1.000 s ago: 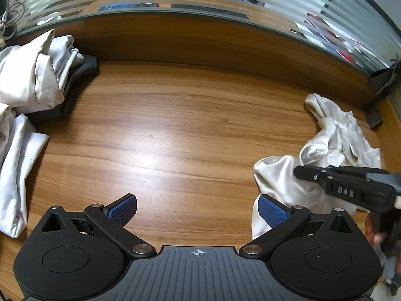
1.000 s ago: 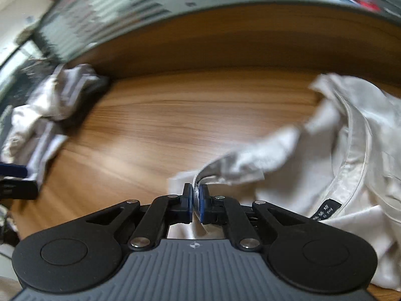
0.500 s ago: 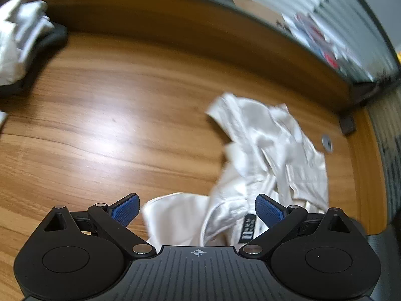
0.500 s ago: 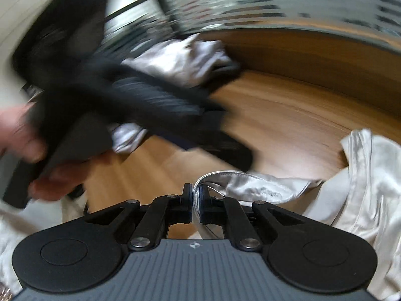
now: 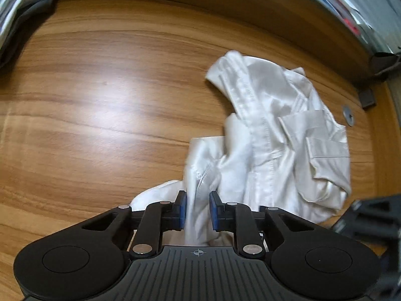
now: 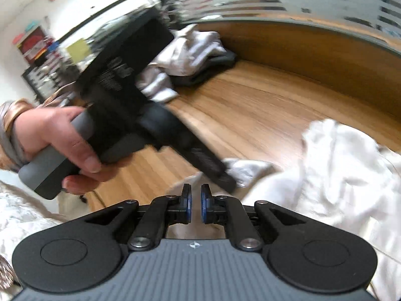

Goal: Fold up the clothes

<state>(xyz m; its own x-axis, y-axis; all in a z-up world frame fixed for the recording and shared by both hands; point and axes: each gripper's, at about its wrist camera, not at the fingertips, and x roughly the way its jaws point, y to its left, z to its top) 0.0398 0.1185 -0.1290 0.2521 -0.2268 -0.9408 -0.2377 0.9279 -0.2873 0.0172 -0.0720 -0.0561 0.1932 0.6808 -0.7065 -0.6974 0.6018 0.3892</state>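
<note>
On table (image 5: 100,95): one white shirt (image 5: 275,135), left gripper (image 5: 198,209) fingers just closing on its fold; right gripper (image 6: 196,207) fingers slightly parted, empty.

Bright, even light; a pale glare patch sits on the desk (image 5: 110,100). Fisheye bends the edges. The right view is smeared, the hand (image 6: 57,138) and background blurred.

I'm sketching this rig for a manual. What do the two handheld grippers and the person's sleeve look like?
Each gripper, left and right, is black plastic: a ribbed grey-black deck with a small crosshair mark, two round discs, silver pivot screws on the linkages and blue pads on the fingers. From outside, the left one has a grey handle and small white print. The sleeve is shiny, silvery grey.
</note>
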